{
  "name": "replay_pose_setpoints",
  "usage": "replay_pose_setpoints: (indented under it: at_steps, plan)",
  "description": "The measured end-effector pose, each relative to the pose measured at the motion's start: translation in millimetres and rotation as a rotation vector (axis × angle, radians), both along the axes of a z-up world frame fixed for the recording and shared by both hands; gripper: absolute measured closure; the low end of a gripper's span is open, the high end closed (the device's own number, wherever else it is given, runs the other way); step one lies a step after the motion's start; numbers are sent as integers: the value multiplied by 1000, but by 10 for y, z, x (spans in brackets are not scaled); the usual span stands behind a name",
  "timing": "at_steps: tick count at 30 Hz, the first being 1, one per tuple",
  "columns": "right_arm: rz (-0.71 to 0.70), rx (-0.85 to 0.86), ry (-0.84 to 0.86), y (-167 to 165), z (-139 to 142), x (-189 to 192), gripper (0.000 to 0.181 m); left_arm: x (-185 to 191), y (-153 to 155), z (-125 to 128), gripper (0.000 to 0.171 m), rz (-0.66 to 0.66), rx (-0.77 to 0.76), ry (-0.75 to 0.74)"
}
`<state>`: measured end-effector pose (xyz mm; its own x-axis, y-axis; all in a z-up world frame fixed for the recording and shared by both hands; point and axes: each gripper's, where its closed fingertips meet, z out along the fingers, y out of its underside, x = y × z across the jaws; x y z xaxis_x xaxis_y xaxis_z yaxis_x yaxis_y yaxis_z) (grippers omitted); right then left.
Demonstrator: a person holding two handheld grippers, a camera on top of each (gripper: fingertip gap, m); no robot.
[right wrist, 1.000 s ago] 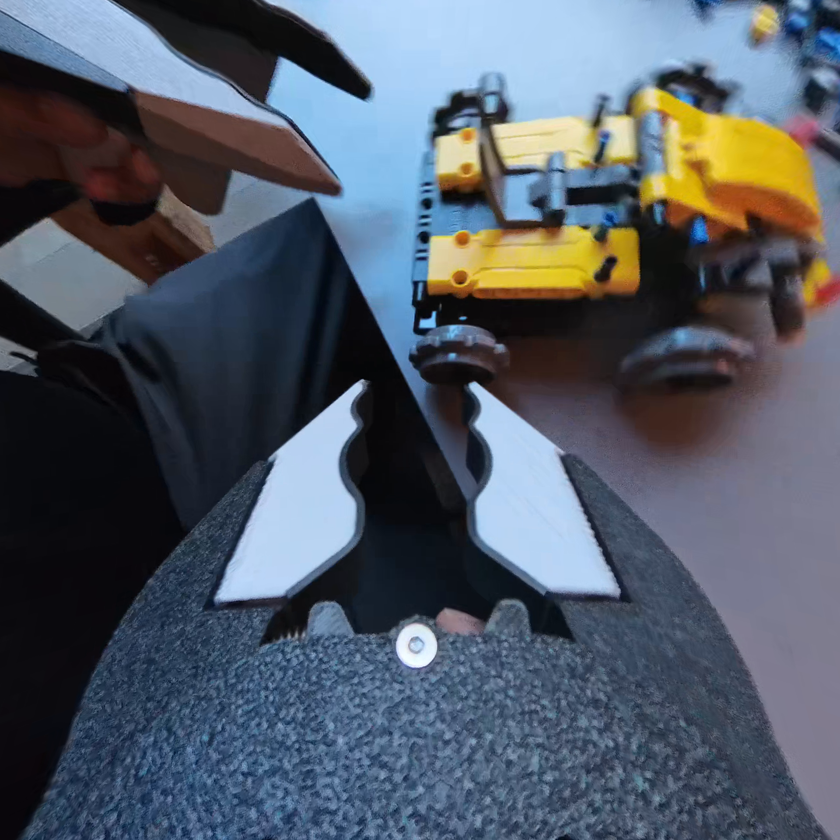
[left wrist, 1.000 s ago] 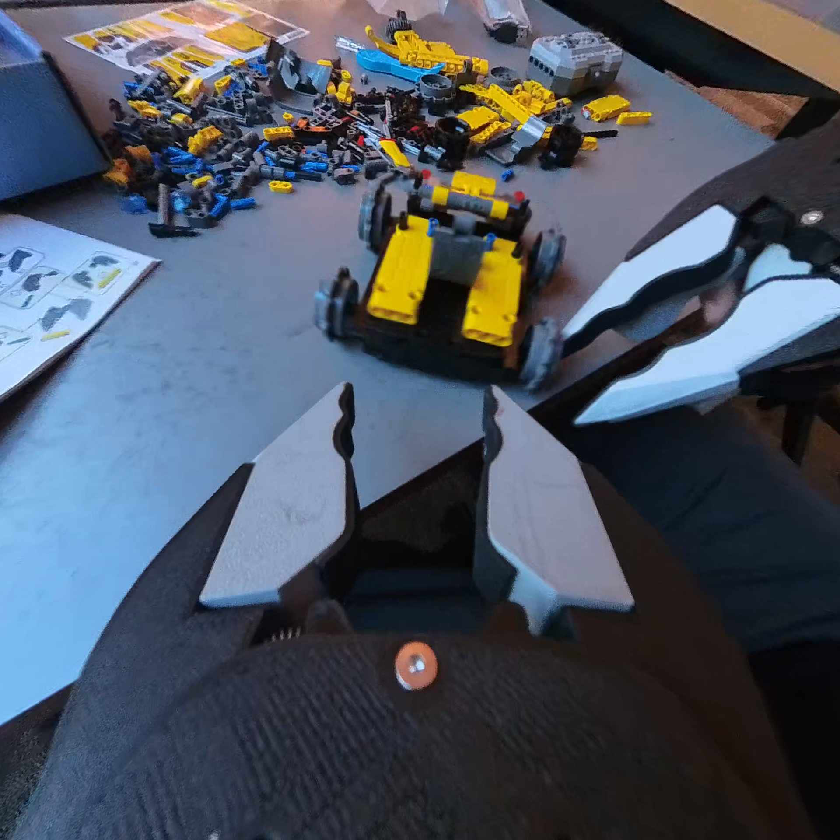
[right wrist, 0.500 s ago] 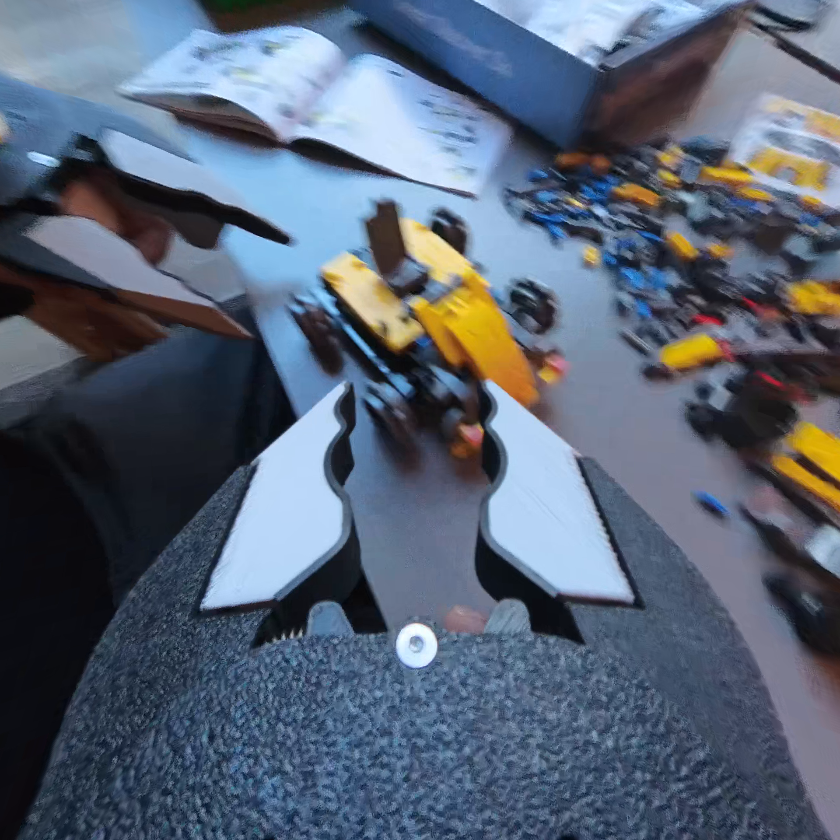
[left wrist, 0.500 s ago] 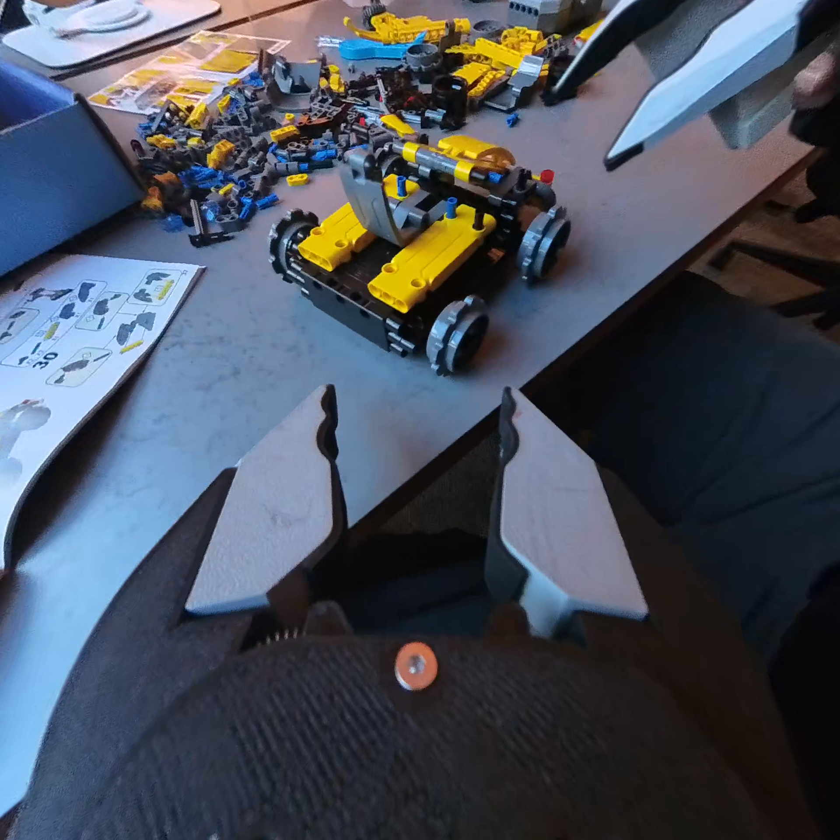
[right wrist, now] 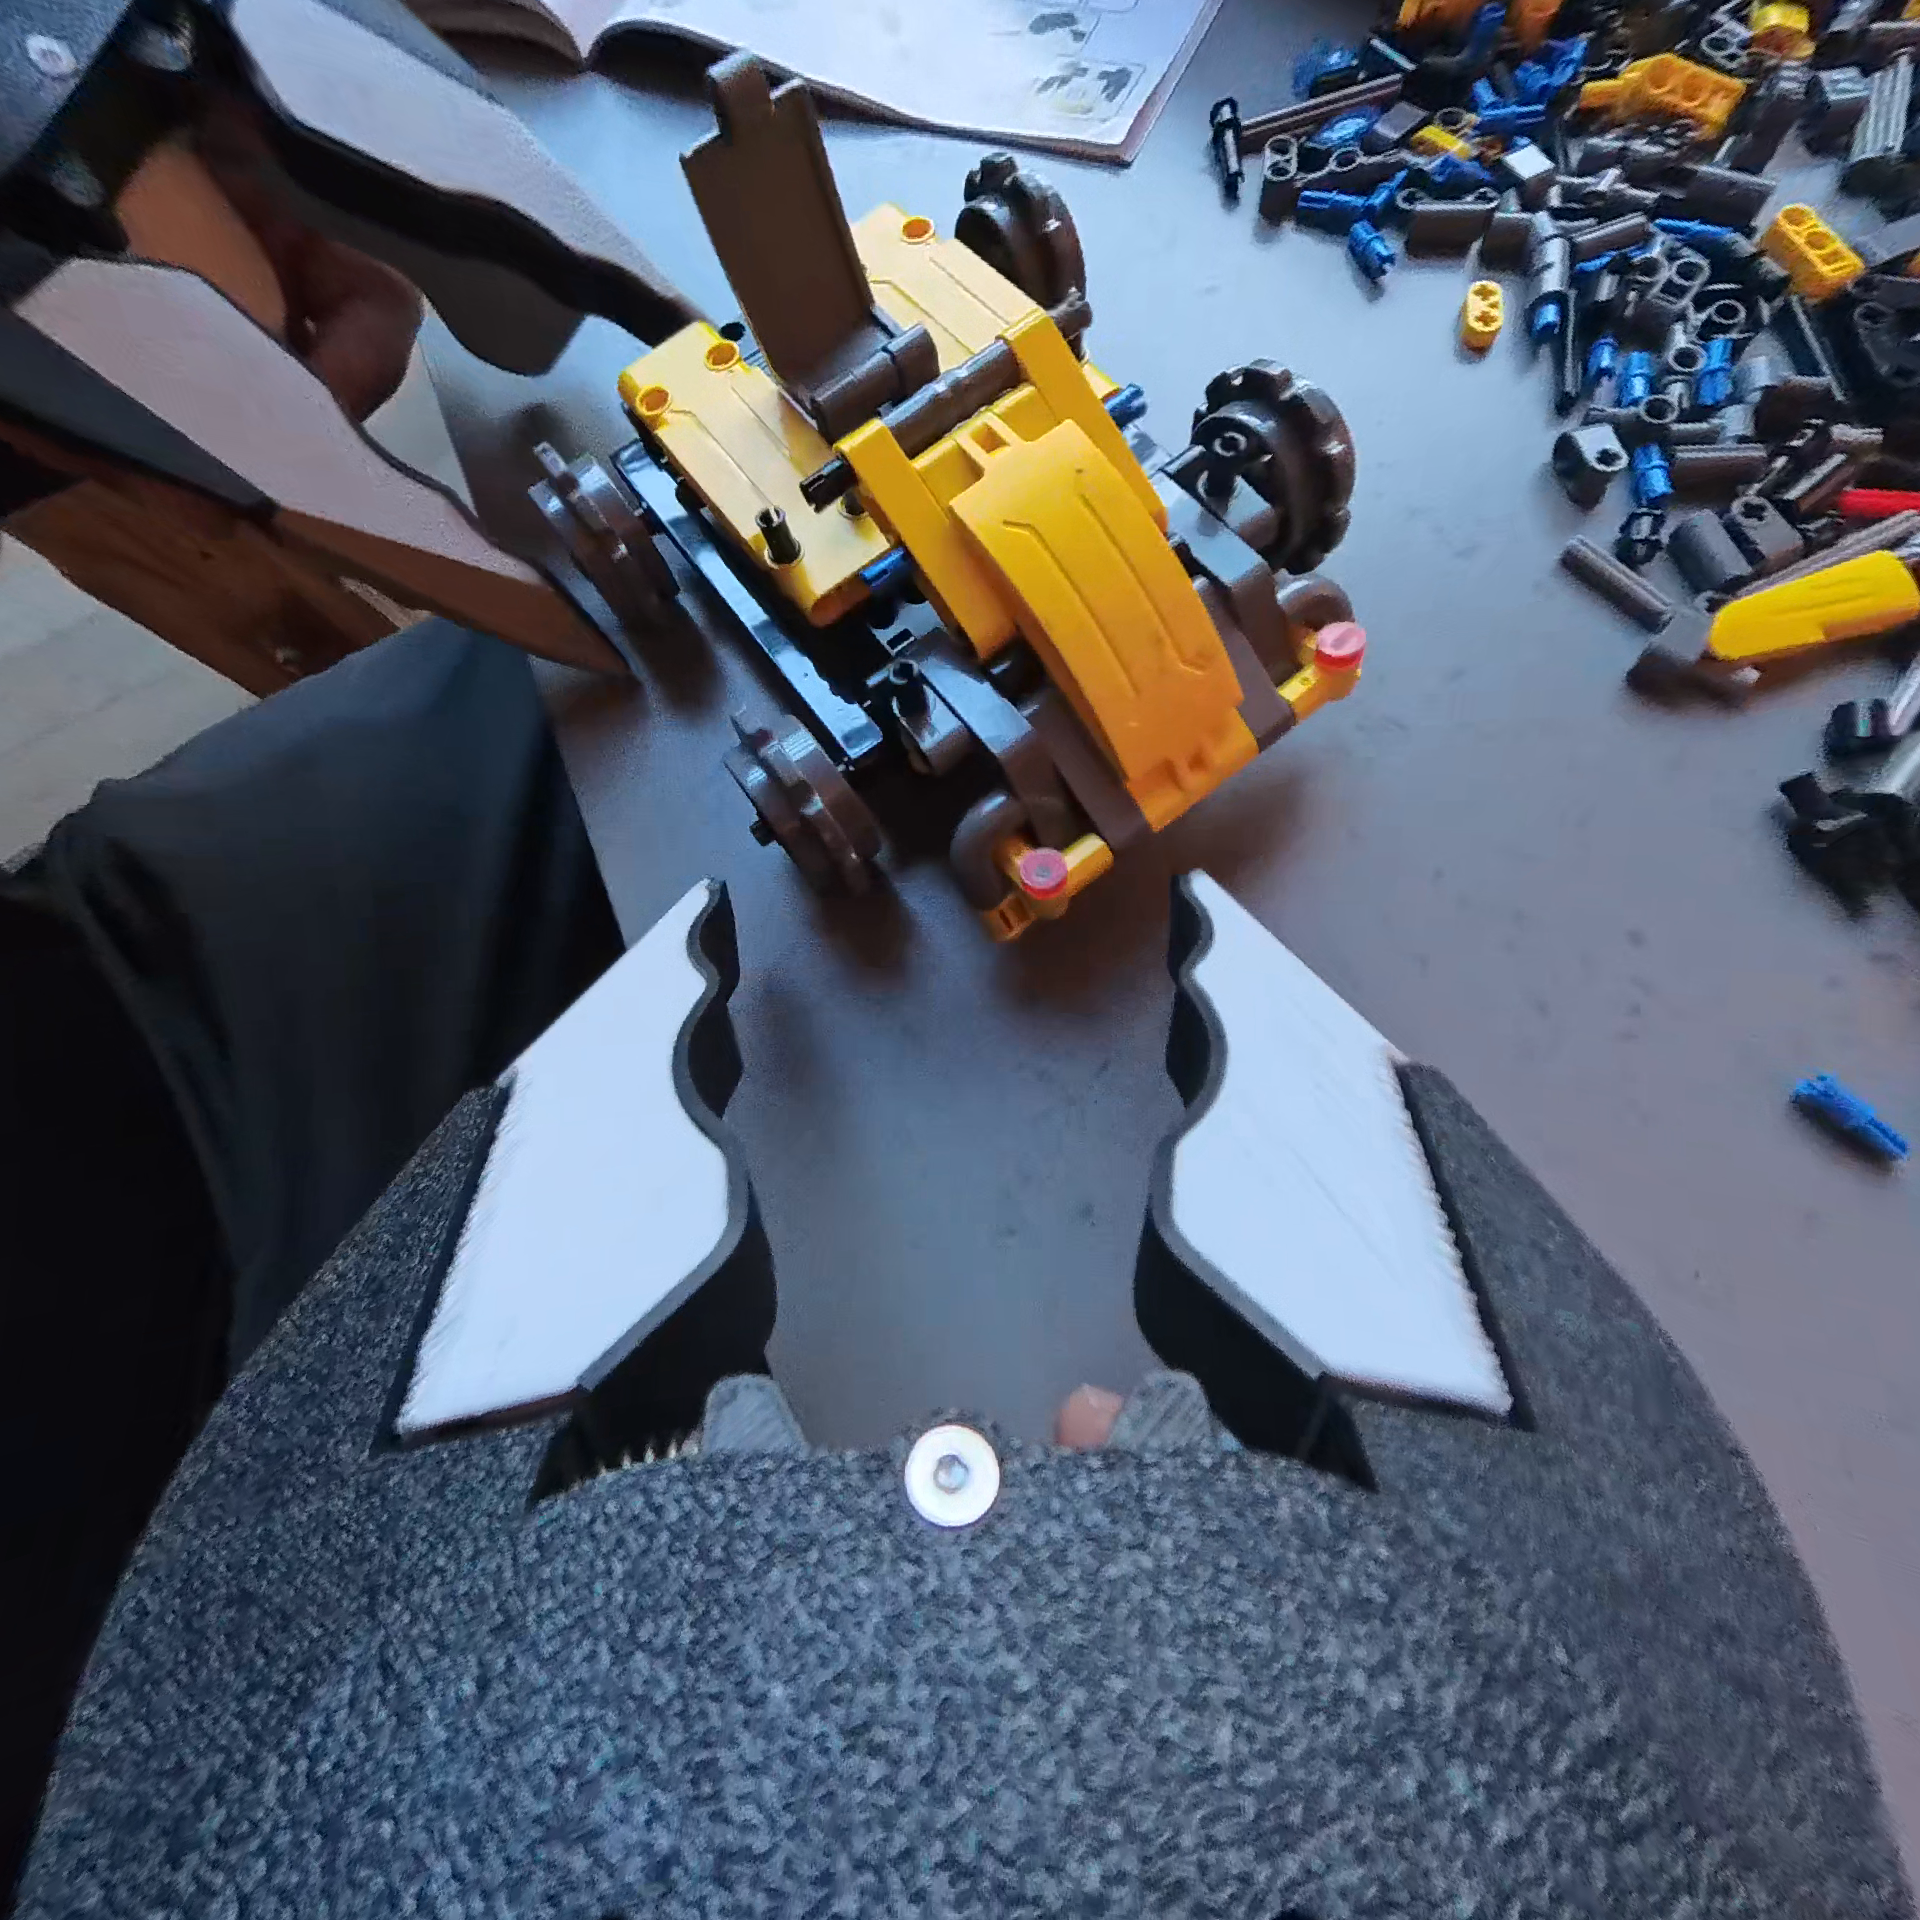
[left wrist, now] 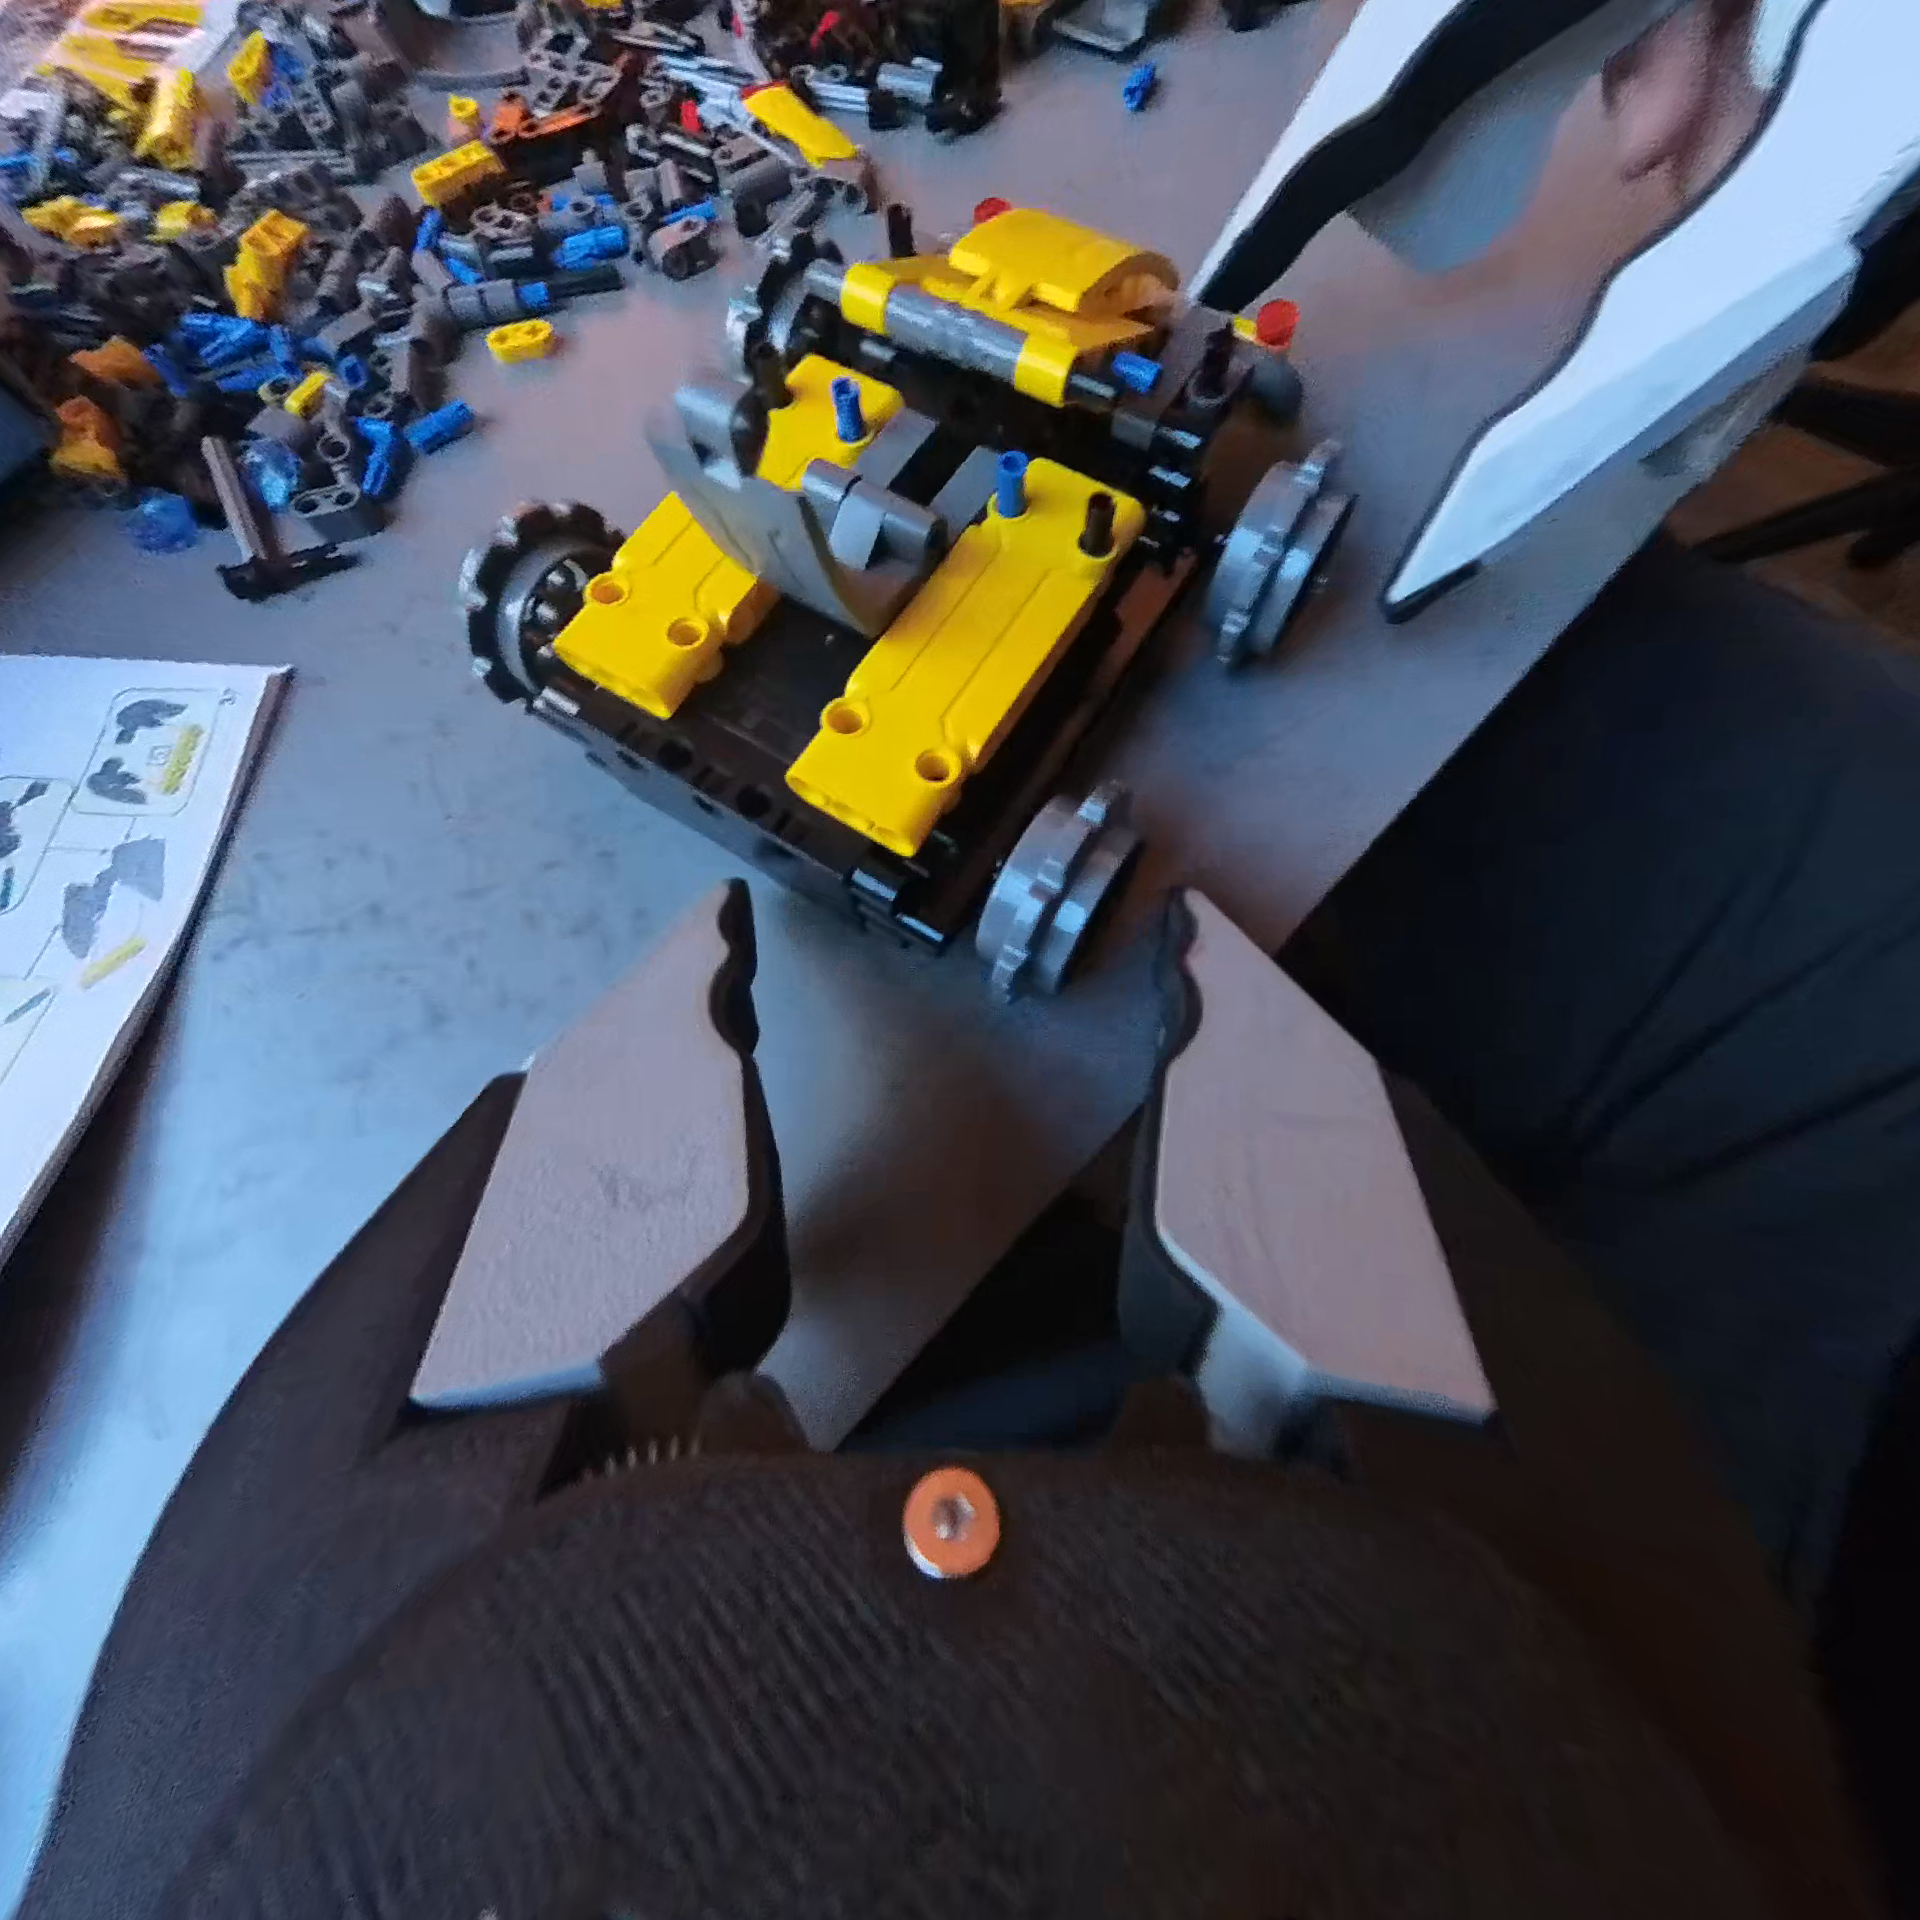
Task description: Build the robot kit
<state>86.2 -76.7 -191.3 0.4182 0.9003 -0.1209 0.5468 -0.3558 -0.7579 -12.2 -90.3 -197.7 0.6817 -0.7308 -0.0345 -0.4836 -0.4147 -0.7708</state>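
Note:
A half-built yellow and black toy brick vehicle (left wrist: 894, 623) with grey wheels stands on the grey table (left wrist: 416, 987) near its front edge. My left gripper (left wrist: 954, 914) is open and empty, just short of the vehicle's rear, with a grey rear wheel (left wrist: 1049, 894) near its right fingertip. My right gripper (right wrist: 948, 888) is open and empty, close to the vehicle's (right wrist: 987, 540) yellow front end. The right gripper's fingers (left wrist: 1662, 343) show in the left wrist view beside the vehicle. The left gripper's fingers (right wrist: 312, 447) show in the right wrist view by a rear wheel (right wrist: 603, 540).
A wide pile of loose blue, yellow and dark pieces (left wrist: 312, 208) lies behind the vehicle, also seen in the right wrist view (right wrist: 1662, 260). An open instruction booklet (left wrist: 94, 883) lies left. A single blue pin (right wrist: 1849, 1117) lies apart. A person's dark-clothed lap (left wrist: 1662, 1039) is beyond the table edge.
Both grippers have moved closer to the vehicle, one at each end, and both have opened wider. The vehicle stays on the table.

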Motion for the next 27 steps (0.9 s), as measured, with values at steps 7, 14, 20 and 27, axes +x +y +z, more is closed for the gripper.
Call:
replay_pose_setpoints:
  at_steps: [7, 14, 20, 27]
  plan:
    - [90, 50, -28, -150, -13, -83, 105, -176, 76, 1, 105, -5, 19, 30]
    - [145, 59, -41, -267, 1, -17, 114, -569, 70, 93, 106, -33, -20, -2]
    - [133, 122, 0, -165, 172, -122, 110, -388, 91, 207, 105, -148, 16, -38]
    - [71, 111, -47, -123, 149, 131, 109, 240, -111, 225, 108, -341, -79, -104]
